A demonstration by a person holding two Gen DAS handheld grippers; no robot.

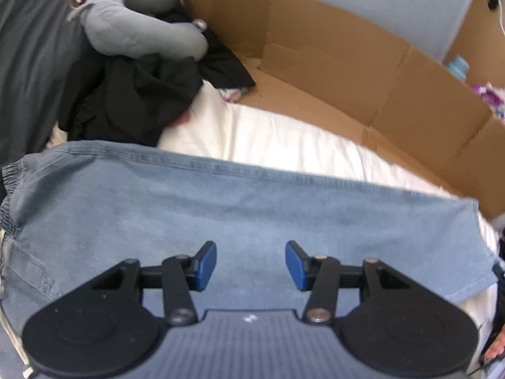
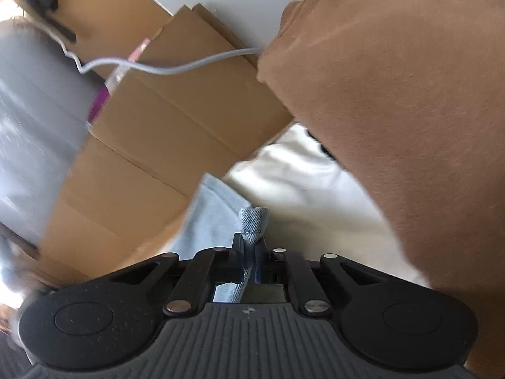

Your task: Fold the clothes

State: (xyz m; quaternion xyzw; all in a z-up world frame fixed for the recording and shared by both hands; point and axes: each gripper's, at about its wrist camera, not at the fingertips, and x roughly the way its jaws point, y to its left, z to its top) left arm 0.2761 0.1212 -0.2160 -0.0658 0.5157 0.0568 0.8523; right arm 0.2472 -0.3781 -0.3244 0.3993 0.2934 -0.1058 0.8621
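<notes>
Two grippers noted. Left gripper [image 1: 251, 265] spread wide, blue pads [image 1: 206, 265] clear of any cloth, hovering over jeans [image 1: 221, 214]. Right gripper [image 2: 251, 252] clamped tight on a bunched denim hem [image 2: 254, 221], with cloth running back between the closed jaws.

Jeans spread across white bedding [image 1: 284, 139], waistband toward the left of the left view, far edge running along the cardboard [image 1: 347, 72]. Dark clothes pile [image 1: 135, 101] beyond, under a grey cushion [image 1: 135, 31]. Brown fabric [image 2: 394, 110] close to the right lens, identity unclear. Grey cable [image 2: 189, 66] trailing across the cardboard.

Judged step: carrying the held hem over to make a fold. Recommended: keep the right grip firm, lift just enough to clear the lower layer, travel straight toward the waistband, lay edge to edge. Advisable to pin or pinch the near denim with the left gripper so the base layer does not drag. Avoid snagging the cable.

No brand, label or legible writing found; only a small pale mark on each gripper body, unreadable.
</notes>
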